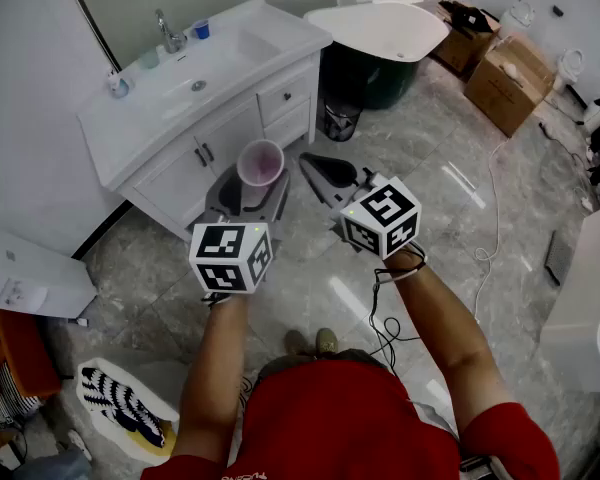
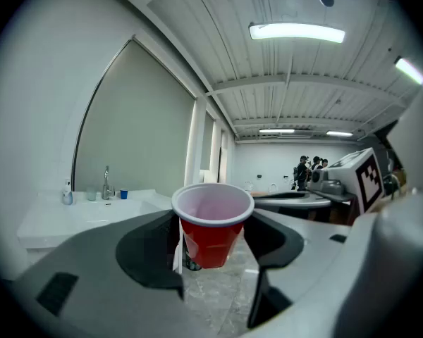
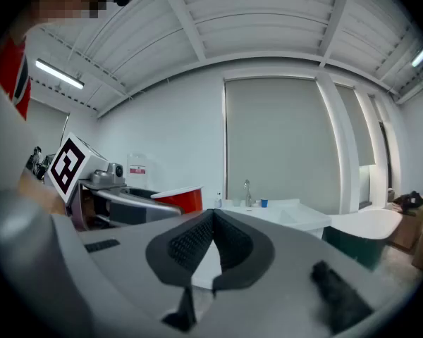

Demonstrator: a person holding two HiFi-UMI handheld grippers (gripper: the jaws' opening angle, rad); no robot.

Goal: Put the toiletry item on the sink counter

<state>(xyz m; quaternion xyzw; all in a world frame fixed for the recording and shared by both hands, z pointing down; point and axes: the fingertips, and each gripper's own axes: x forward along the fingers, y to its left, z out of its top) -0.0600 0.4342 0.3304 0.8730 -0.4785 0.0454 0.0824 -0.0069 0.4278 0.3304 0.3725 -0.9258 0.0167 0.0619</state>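
Note:
A red plastic cup (image 1: pixel 261 162) with a pale inside hangs upright in the air, my left gripper (image 1: pixel 250 186) shut on its sides. In the left gripper view the cup (image 2: pixel 211 225) fills the wide gap between the dark pads. The white sink counter (image 1: pixel 145 118) stands ahead and to the left, a short way beyond the cup. My right gripper (image 1: pixel 332 174) hovers beside the left one, shut and empty; its ribbed pads meet in the right gripper view (image 3: pixel 211 248). There the red cup (image 3: pixel 180 198) shows at the left.
On the counter stand a faucet (image 1: pixel 168 34), a small blue cup (image 1: pixel 201 30) and a soap bottle (image 1: pixel 118 85). A black bin (image 1: pixel 341 120) and a white tub (image 1: pixel 380 28) are to the right of the cabinet. Cardboard boxes (image 1: pixel 505 83) lie farther right. A cable (image 1: pixel 495 218) trails on the marble floor.

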